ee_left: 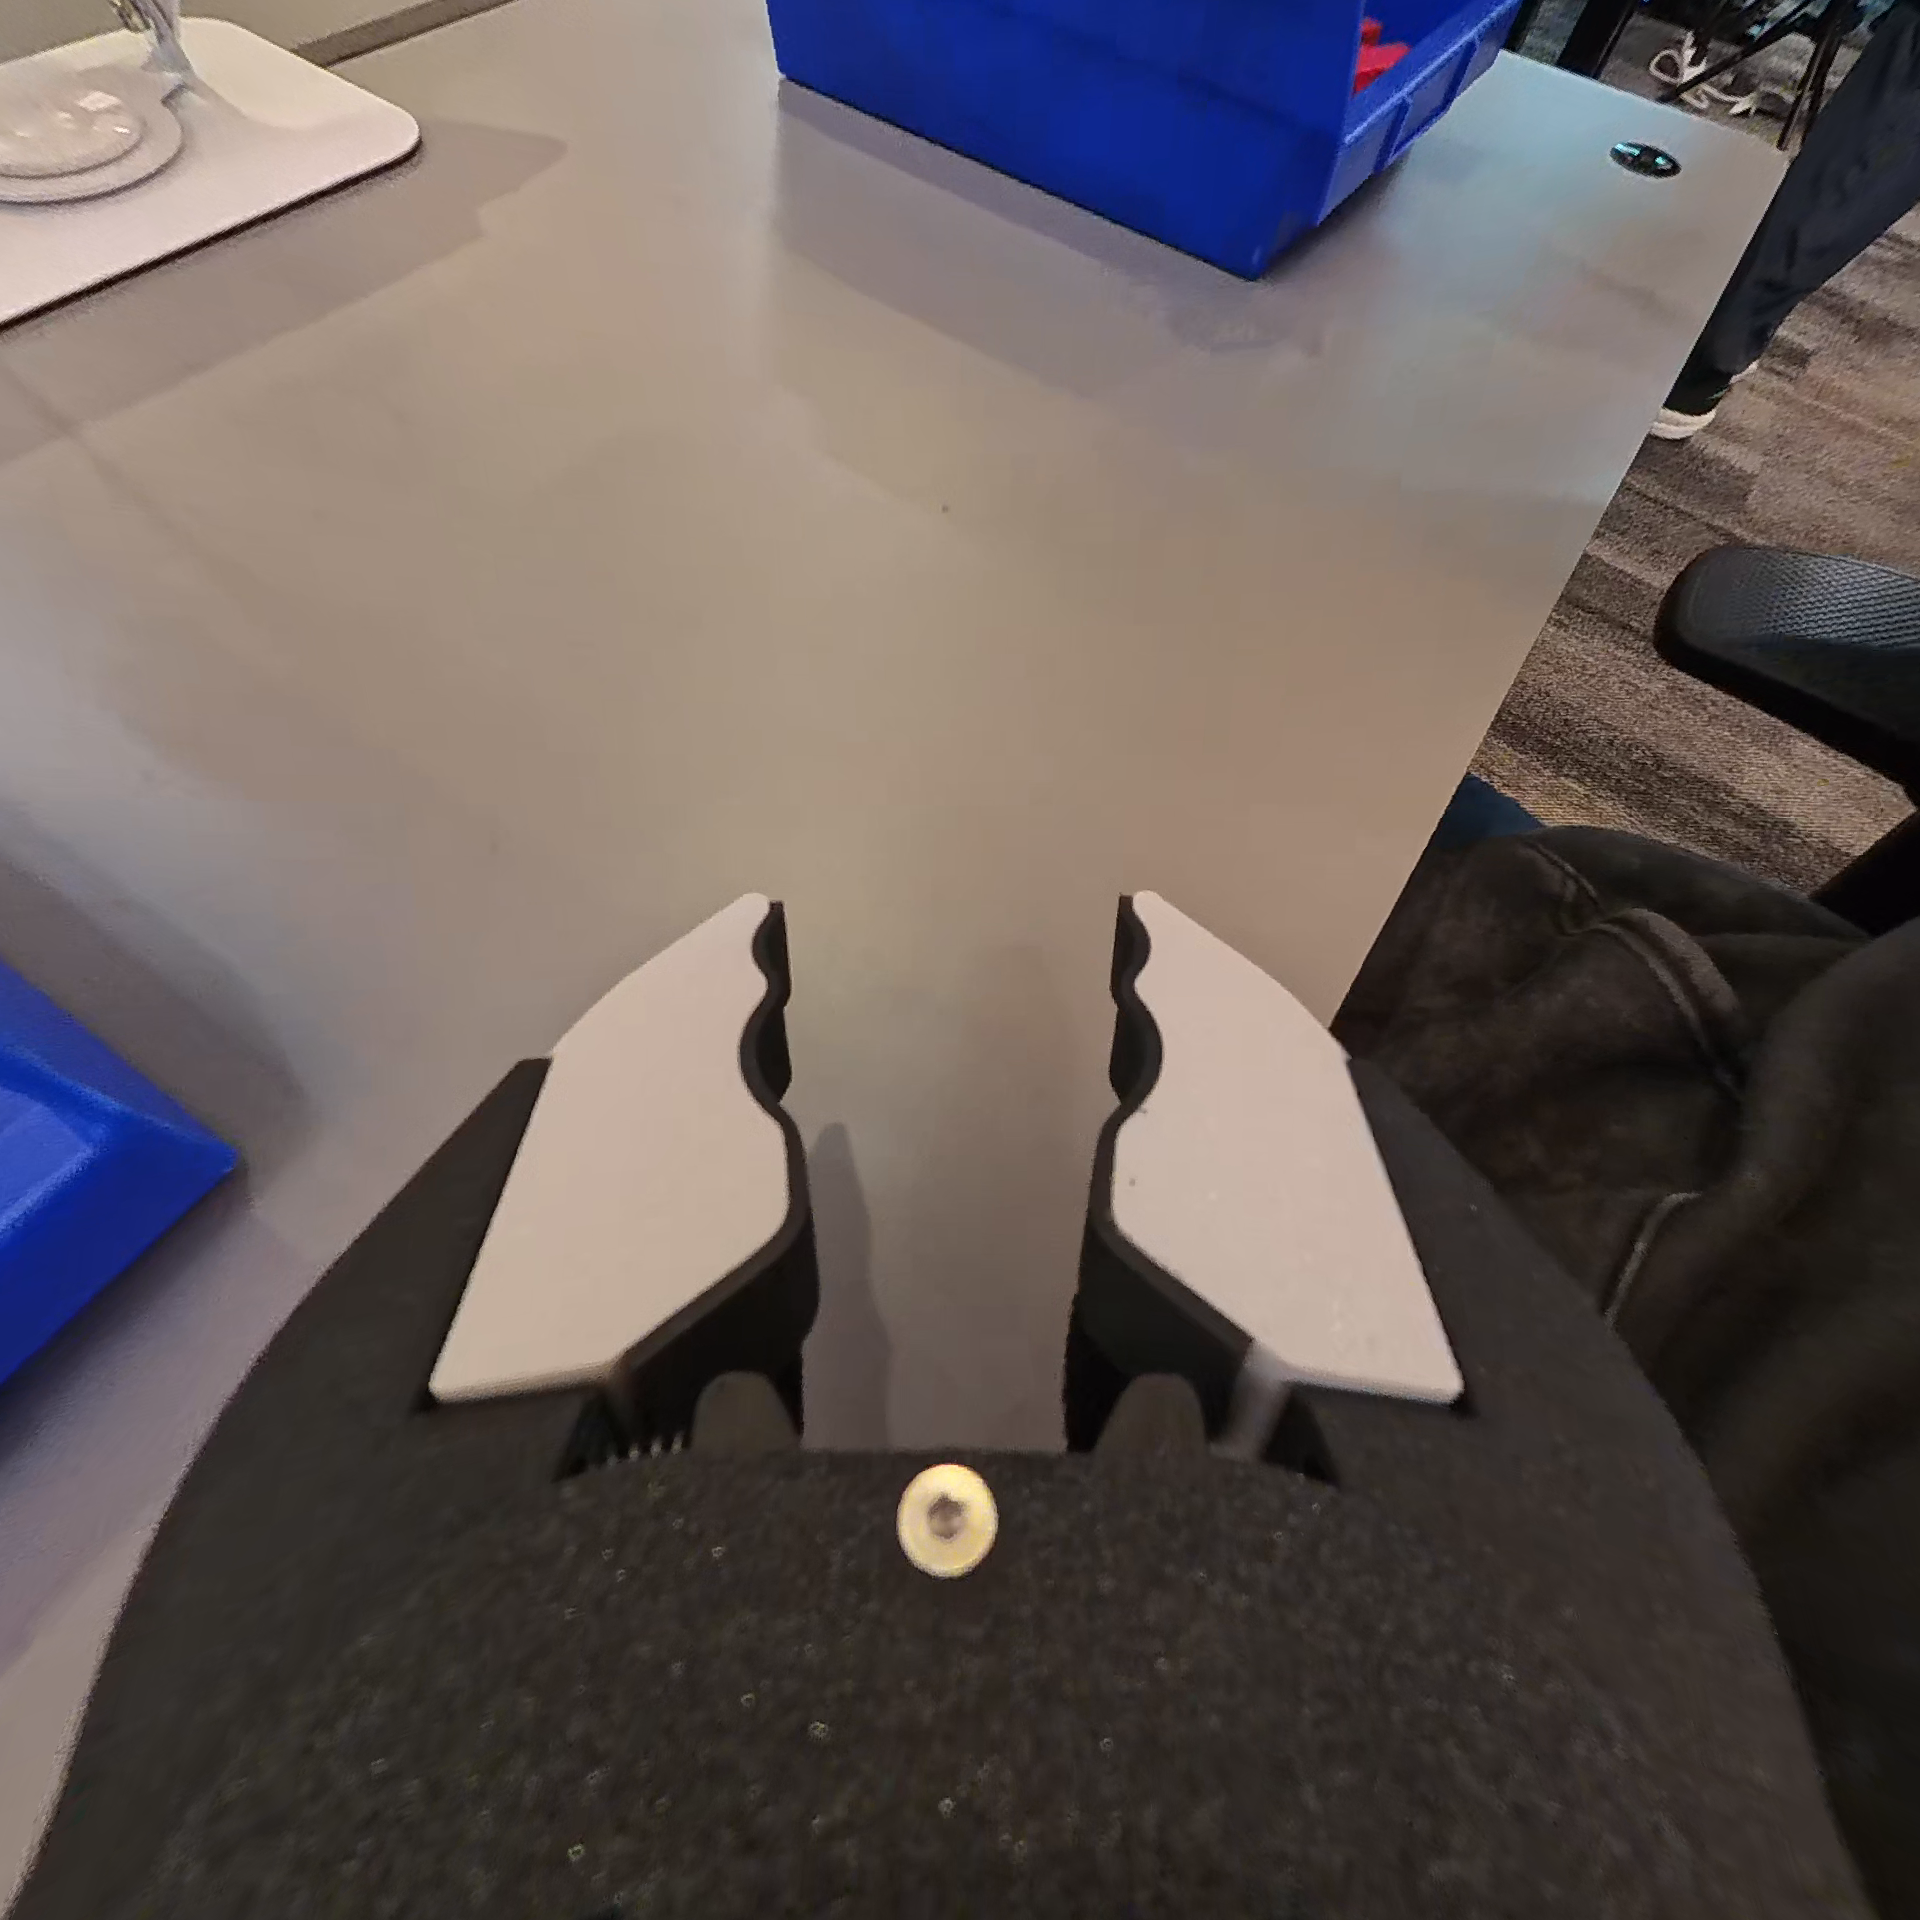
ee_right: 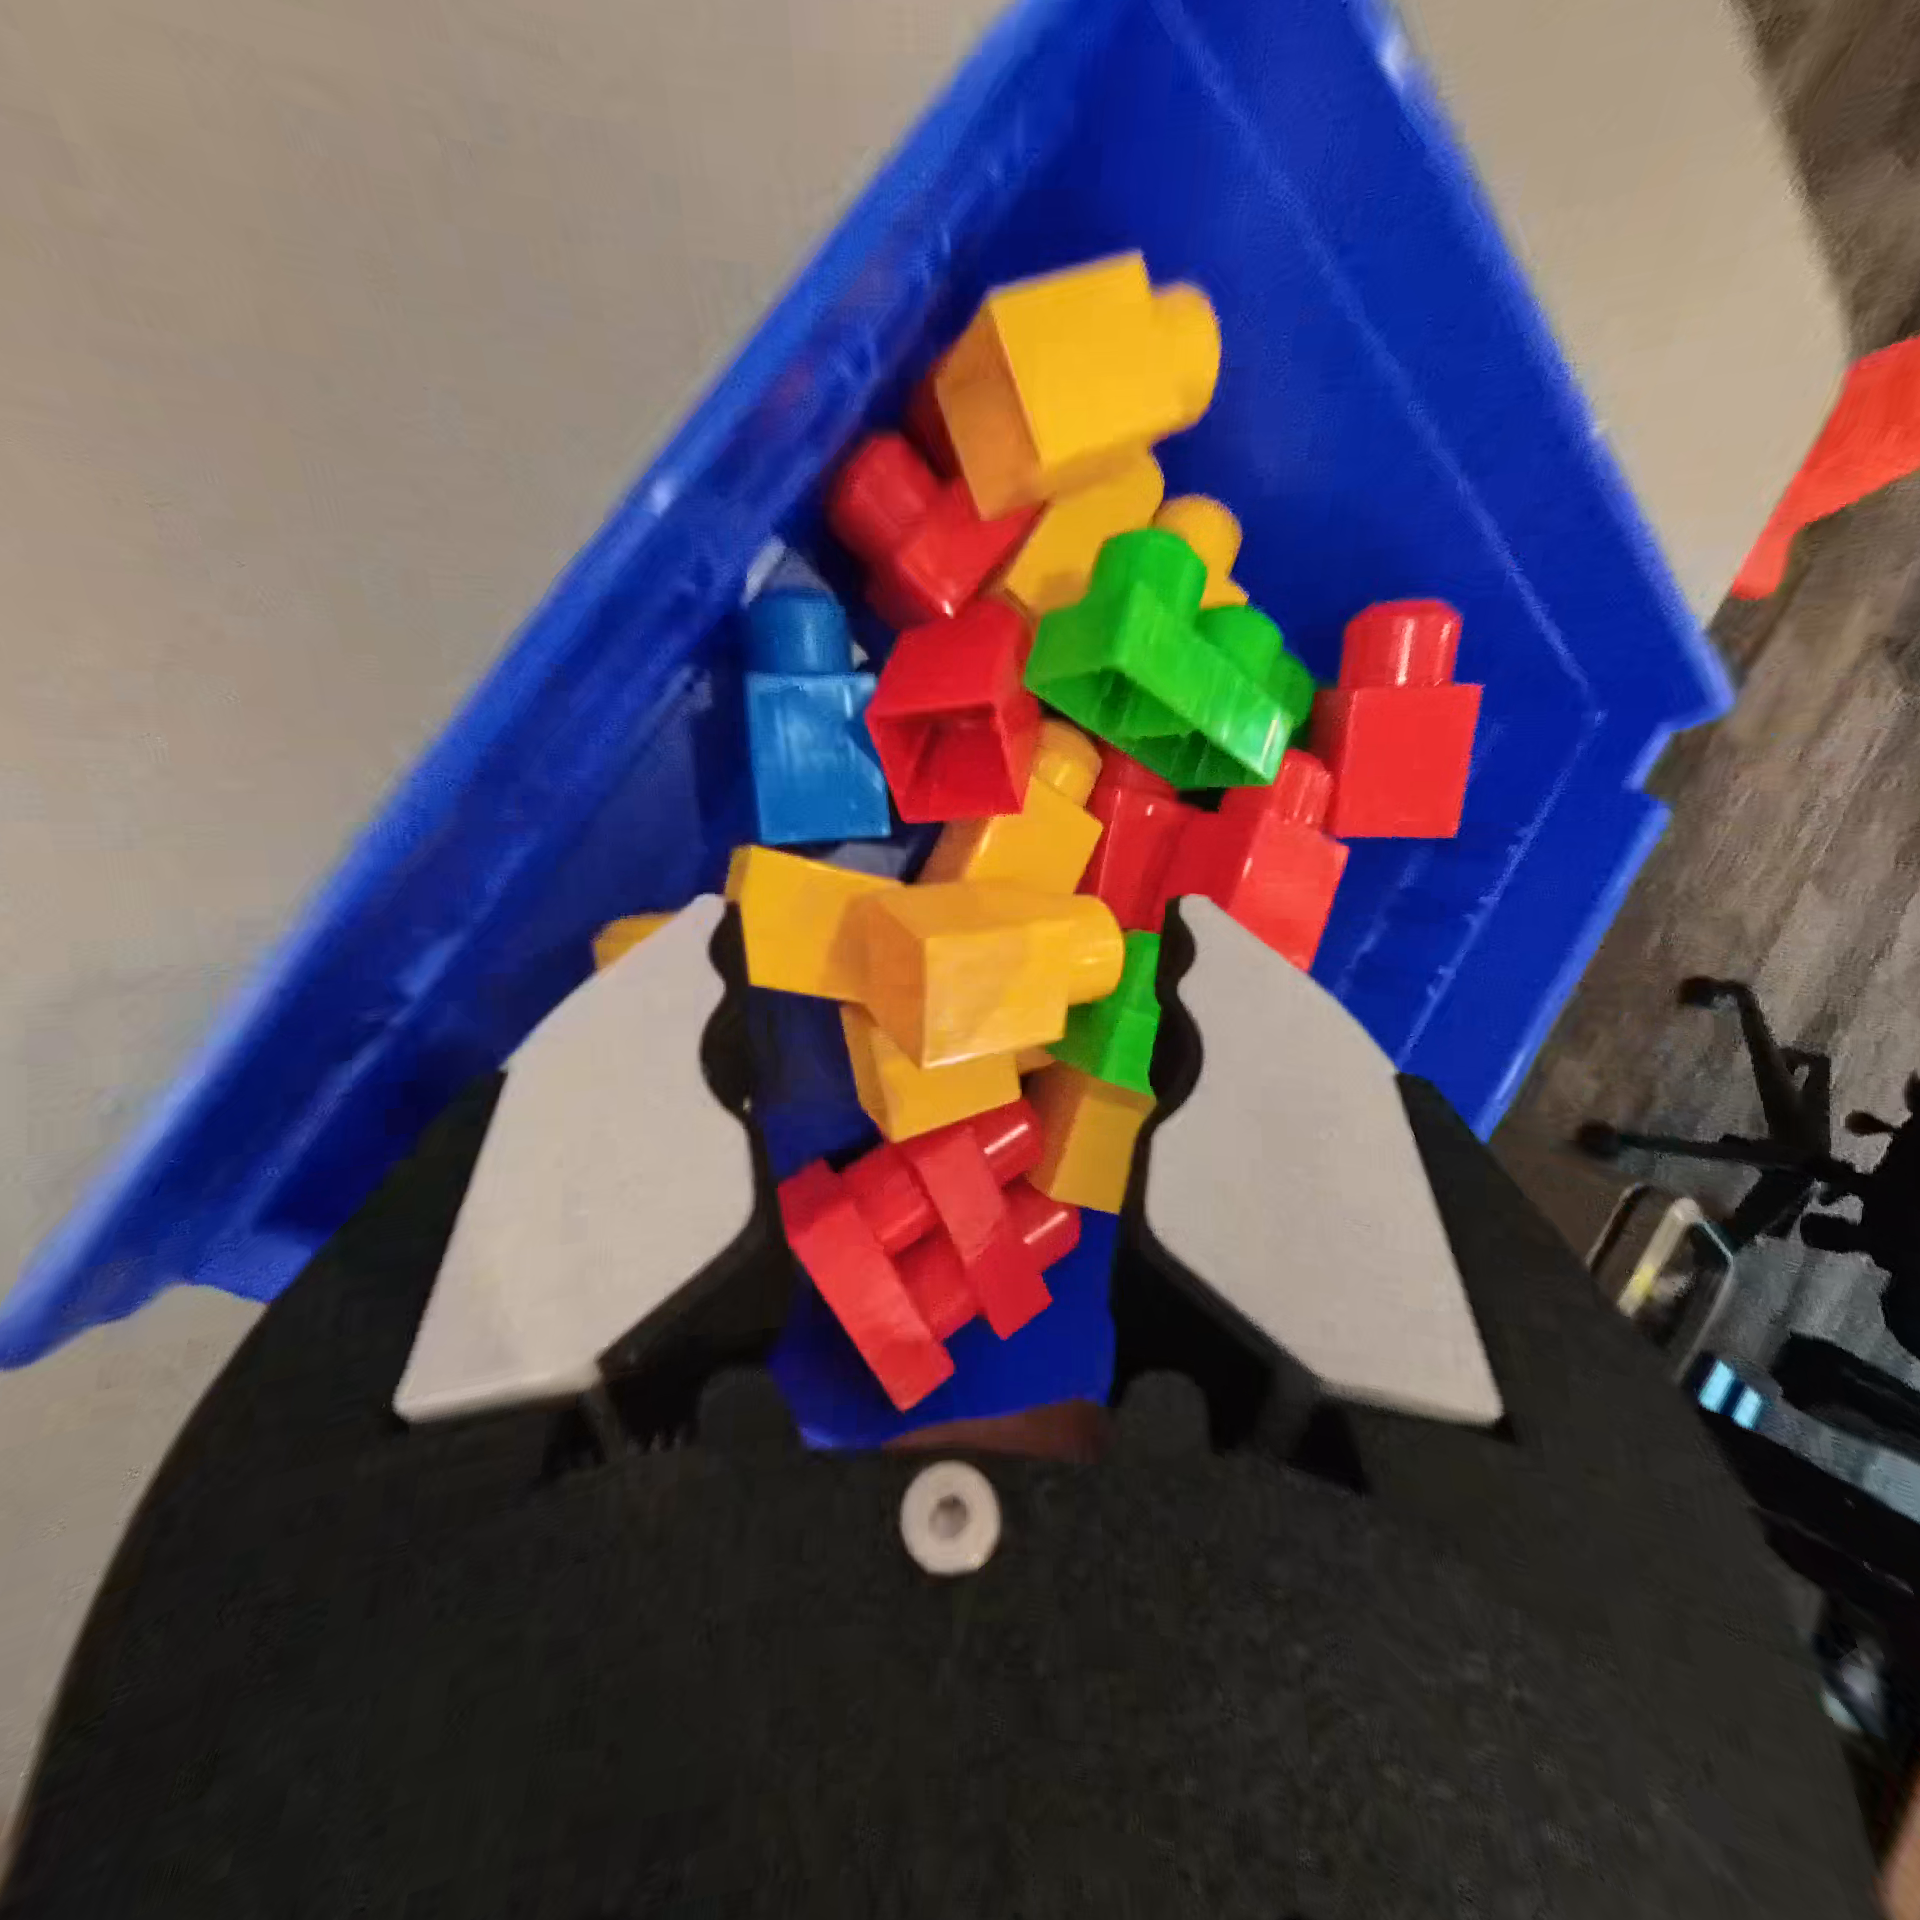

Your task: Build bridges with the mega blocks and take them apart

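In the right wrist view a blue bin (ee_right: 1403,436) holds a heap of several mega blocks: yellow (ee_right: 1070,374), red (ee_right: 956,712), green (ee_right: 1164,665) and blue (ee_right: 810,738). My right gripper (ee_right: 951,914) is open and empty, hovering over the bin. A yellow block (ee_right: 977,977) lies between its fingertips, below them; I cannot tell if they touch it. In the left wrist view my left gripper (ee_left: 951,914) is open and empty over the bare grey table (ee_left: 727,571). No block lies near it.
A blue bin (ee_left: 1122,114) with red pieces stands at the far edge of the table. Another blue bin's corner (ee_left: 94,1153) is at the left. A white pad (ee_left: 208,156) lies far left. The table edge runs along the right, with dark cloth (ee_left: 1621,1091) and a chair arm (ee_left: 1808,634) beyond. Spacing between my two grippers at the tips: around 45 cm.
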The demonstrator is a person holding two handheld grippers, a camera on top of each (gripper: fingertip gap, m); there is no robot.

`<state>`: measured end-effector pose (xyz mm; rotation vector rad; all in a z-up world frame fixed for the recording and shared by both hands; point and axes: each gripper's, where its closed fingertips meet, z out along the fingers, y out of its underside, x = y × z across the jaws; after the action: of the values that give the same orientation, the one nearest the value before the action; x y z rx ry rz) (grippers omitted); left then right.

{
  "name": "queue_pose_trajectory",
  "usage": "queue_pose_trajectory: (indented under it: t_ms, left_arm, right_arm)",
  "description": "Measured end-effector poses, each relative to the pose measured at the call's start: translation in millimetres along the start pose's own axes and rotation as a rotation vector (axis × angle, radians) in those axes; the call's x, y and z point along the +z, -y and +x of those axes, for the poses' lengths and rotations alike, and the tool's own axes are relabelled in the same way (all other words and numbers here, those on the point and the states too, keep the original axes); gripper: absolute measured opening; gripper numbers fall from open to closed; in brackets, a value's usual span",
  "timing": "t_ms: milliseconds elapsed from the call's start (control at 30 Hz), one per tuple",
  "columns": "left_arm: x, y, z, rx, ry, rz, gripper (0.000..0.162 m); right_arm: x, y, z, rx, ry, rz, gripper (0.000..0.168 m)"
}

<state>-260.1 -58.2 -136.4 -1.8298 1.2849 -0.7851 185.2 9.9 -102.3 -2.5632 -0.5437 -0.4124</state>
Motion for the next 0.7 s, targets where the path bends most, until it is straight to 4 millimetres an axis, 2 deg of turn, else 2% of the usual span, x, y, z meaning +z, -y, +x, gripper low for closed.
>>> queue_pose_trajectory:
  t_ms: [100,167,200,233,267,300,333,400,467,533,600,700]
  left_arm:
    - [-1.5,-2.3,-2.7,0.002,0.017,0.002,0.060]
    - [-3.1,-2.5,-5.7,-0.001,0.029,0.012,0.060]
    - [-4.0,-2.0,-7.2,-0.005,0.033,0.021,0.059]
    - [-4.7,-2.1,-8.4,-0.007,0.036,0.026,0.059]
    - [-5.1,-2.3,-9.6,-0.006,0.037,0.027,0.059]
    - [-5.6,-1.9,-11.3,-0.003,0.044,0.030,0.060]
    - [-5.8,-1.1,-13.6,-0.005,0.053,0.035,0.060]
    - [-4.3,0.1,-16.2,-0.034,0.053,0.036,0.062]
    - [-2.3,2.2,-13.2,-0.078,0.017,0.038,0.063]
    - [-1.1,5.8,-9.3,-0.119,-0.021,0.055,0.063]
    - [0.3,8.8,-7.1,-0.155,-0.044,0.074,0.064]
    - [2.4,10.5,-9.7,-0.173,-0.015,0.099,0.065]
  right_arm:
    - [-54.7,33.7,-27.7,0.081,-0.110,0.330,0.076]
    - [-94.4,50.2,-61.4,0.177,-0.150,0.574,0.075]
    - [-111.7,57.8,-92.3,0.254,-0.086,0.710,0.067]
    - [-126.3,65.0,-135.2,0.311,0.064,0.853,0.054]
    - [-138.0,70.5,-181.9,0.332,0.240,0.972,0.052]
    - [-140.4,71.6,-220.6,0.372,0.373,1.017,0.049]
    - [-131.5,68.9,-253.4,0.354,0.443,0.981,0.056]
    - [-111.2,61.1,-289.3,0.321,0.444,0.908,0.057]
    - [-101.7,55.1,-303.5,0.291,0.417,0.883,0.058]
    - [-98.7,50.7,-305.0,0.301,0.406,0.876,0.057]
    - [-95.3,44.8,-299.7,0.333,0.405,0.854,0.057]
    - [-92.8,35.4,-279.5,0.390,0.349,0.861,0.057]
